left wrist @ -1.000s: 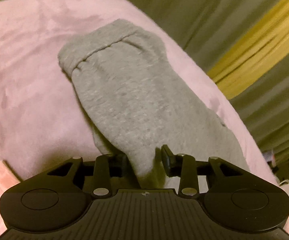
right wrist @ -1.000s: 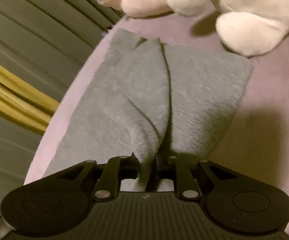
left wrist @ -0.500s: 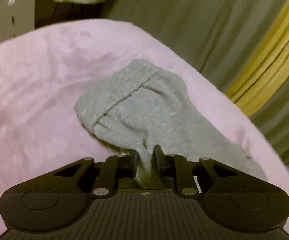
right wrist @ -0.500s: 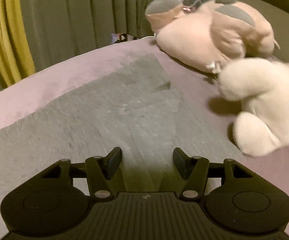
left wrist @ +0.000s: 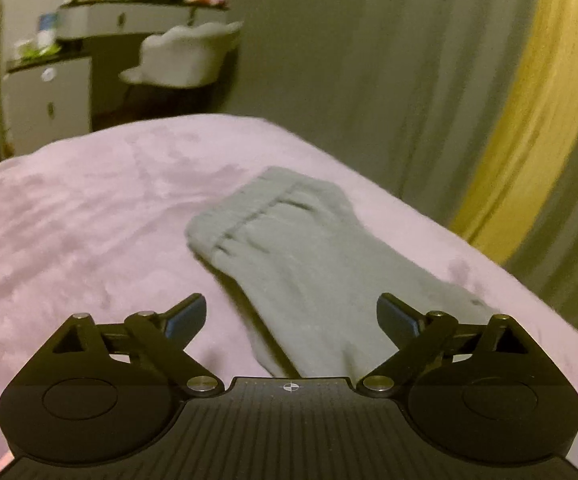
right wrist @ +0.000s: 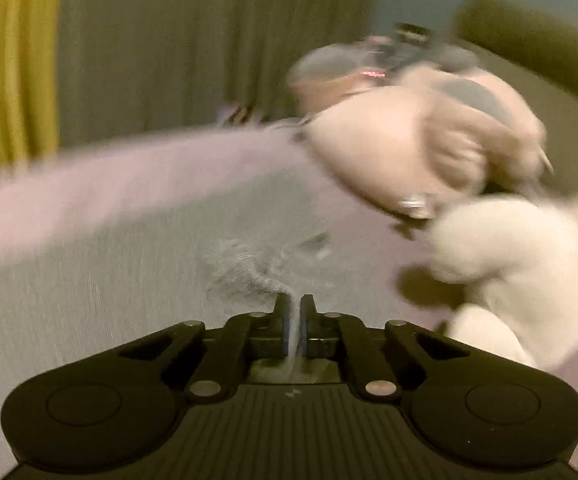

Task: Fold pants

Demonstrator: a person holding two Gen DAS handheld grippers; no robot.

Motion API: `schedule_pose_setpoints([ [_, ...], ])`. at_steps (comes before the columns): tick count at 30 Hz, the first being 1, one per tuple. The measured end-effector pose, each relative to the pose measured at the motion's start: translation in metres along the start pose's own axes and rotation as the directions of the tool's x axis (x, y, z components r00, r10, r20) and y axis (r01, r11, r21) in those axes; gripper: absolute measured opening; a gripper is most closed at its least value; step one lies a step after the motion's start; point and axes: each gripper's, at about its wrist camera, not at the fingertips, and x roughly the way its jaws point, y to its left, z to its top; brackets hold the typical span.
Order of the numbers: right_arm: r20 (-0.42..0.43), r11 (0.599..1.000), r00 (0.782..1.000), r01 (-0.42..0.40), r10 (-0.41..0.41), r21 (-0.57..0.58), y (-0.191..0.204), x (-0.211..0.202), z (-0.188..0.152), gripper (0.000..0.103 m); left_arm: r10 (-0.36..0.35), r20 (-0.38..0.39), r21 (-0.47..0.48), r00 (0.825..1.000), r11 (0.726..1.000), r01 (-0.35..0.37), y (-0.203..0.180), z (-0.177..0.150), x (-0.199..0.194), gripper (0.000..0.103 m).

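Note:
The grey pants [left wrist: 313,264] lie on a pink bed cover [left wrist: 89,216], one leg with its cuffed end stretching away from me in the left wrist view. My left gripper [left wrist: 291,314] is open and empty, jaws wide apart just above the near part of that leg. In the blurred right wrist view the pants [right wrist: 109,280] spread across the bed. My right gripper [right wrist: 296,312] is shut on a pinch of the grey fabric, which rises in a small ridge to the jaws.
A large pink and white plush toy [right wrist: 429,152] lies on the bed to the right of the pants. Grey-green curtains with a yellow stripe [left wrist: 529,120] hang past the bed's far edge. A dresser and white chair [left wrist: 185,56] stand beyond the bed.
My left gripper has let go of the pant leg and opened wide, tilting up. My right gripper, open half a second ago, has shut on the fabric and is moving.

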Motion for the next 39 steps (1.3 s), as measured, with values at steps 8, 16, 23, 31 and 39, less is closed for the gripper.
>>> schedule_pose_setpoints([
  [8, -0.038, 0.822, 0.987, -0.110, 0.157, 0.559, -0.118, 0.002, -0.047, 0.006, -0.017, -0.236, -0.039, 0.971, 0.999, 0.008, -0.007, -0.021, 0.029, 0.096],
  [16, 0.017, 0.697, 0.981, -0.151, 0.196, 0.701, -0.140, -0.001, -0.060, 0.008, 0.034, -0.263, -0.119, 0.964, 0.991, -0.067, 0.007, -0.021, 0.031, 0.096],
  [23, 0.009, 0.710, 0.984, -0.136, 0.180, 0.691, -0.137, -0.015, -0.058, 0.051, 0.030, -0.282, -0.135, 0.959, 0.988, -0.071, 0.009, -0.023, 0.027, 0.096],
  [31, -0.067, 0.778, 0.866, -0.409, 0.496, 0.477, -0.088, 0.016, -0.037, 0.093, -0.001, -0.275, -0.039, 0.962, 0.999, -0.010, -0.008, -0.021, 0.023, 0.096],
  [39, -0.203, 0.879, 0.955, -0.099, 0.215, 0.467, -0.090, 0.030, -0.034, 0.097, -0.150, -0.119, 0.150, 0.982, 0.975, 0.167, -0.048, -0.011, -0.010, 0.097],
])
